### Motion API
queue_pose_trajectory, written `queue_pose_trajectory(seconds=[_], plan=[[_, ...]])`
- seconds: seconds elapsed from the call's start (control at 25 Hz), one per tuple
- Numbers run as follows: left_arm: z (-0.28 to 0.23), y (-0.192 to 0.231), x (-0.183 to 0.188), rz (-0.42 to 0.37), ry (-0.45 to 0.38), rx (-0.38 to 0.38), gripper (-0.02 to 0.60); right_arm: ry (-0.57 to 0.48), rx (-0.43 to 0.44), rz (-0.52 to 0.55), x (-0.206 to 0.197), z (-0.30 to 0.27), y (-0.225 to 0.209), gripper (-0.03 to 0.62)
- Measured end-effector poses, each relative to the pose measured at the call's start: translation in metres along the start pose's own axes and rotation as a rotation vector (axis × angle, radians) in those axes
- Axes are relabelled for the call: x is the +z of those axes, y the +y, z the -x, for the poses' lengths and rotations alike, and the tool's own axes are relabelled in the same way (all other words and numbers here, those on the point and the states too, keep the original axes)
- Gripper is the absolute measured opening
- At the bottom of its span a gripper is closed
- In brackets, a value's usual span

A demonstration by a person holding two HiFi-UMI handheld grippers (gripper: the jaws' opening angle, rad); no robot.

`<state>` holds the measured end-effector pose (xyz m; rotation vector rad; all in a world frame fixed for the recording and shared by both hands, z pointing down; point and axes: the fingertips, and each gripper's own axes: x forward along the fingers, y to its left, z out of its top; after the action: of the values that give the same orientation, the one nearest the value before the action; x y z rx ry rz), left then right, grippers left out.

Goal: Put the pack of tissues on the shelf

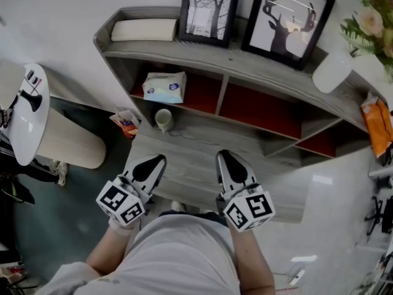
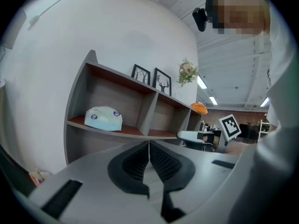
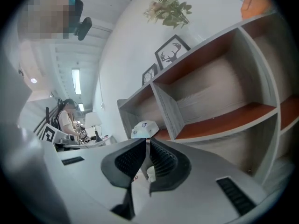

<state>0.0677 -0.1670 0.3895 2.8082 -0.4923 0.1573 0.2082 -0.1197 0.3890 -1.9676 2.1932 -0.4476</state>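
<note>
The pack of tissues (image 1: 164, 86), white and pale blue, lies in the left compartment of the grey shelf unit (image 1: 202, 57), on its red-brown board. The pack also shows in the left gripper view (image 2: 103, 119) and, smaller, in the right gripper view (image 3: 145, 129). My left gripper (image 1: 161, 159) and right gripper (image 1: 222, 156) hang side by side in front of the shelf, well short of the pack. In each gripper's own view, left (image 2: 148, 146) and right (image 3: 146, 144), the black ribbed pads meet. Both are shut with nothing between them.
A white cup (image 1: 163, 119) stands on the lower board below the pack, with a small snack packet (image 1: 126, 123) to its left. Two framed pictures (image 1: 209, 11), a folded white item (image 1: 144, 29), flowers (image 1: 368, 23) and an orange bag (image 1: 377, 125) are on the shelf unit. A round white table (image 1: 27, 112) is at left.
</note>
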Motion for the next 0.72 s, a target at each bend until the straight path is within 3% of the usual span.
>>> queue_pose_trajectory(seconds=[0.72], plan=[[-0.013,-0.005,-0.007,0.009,0.007,-0.004,0.018,0.036,0.004,-0.002,-0.021,0.008,-0.006,0.029]])
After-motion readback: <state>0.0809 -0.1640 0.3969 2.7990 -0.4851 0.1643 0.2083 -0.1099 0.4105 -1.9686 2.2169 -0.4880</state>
